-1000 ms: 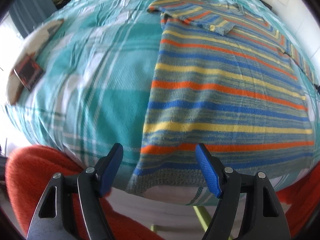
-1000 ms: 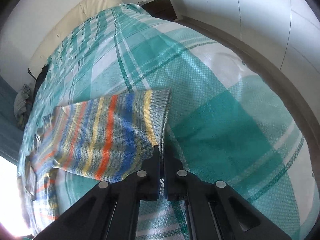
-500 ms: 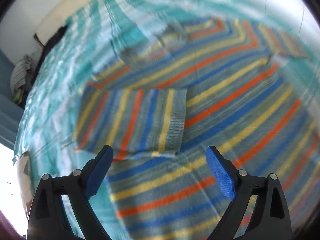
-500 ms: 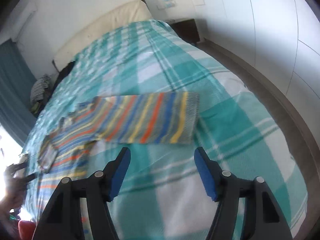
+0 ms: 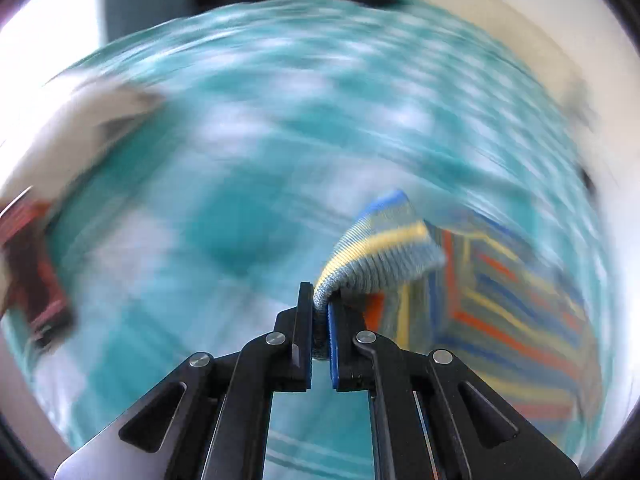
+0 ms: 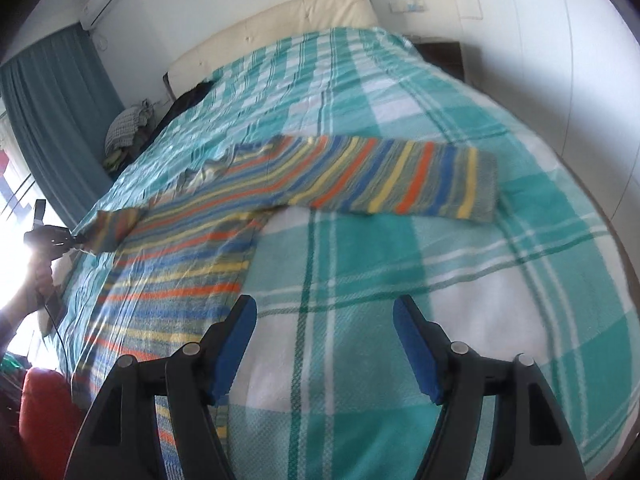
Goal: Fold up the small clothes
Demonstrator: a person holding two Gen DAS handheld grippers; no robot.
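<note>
We see a bed (image 6: pixel 400 320) under a teal-and-white checked cover, a cream headboard (image 6: pixel 280 20) at its far end, a teal curtain (image 6: pixel 52 92) beside it and a red cushion (image 6: pixel 44 404) near the corner. The striped sweater (image 6: pixel 192 264) lies flat on the cover, one sleeve (image 6: pixel 400 184) stretched sideways. Our left tongs (image 5: pixel 320 320) are clamped on the other sleeve's ribbed cuff (image 5: pixel 376 256), lifted off the bed. Our right tongs (image 6: pixel 324 344) hang wide apart above bare cover, touching nothing.
</note>
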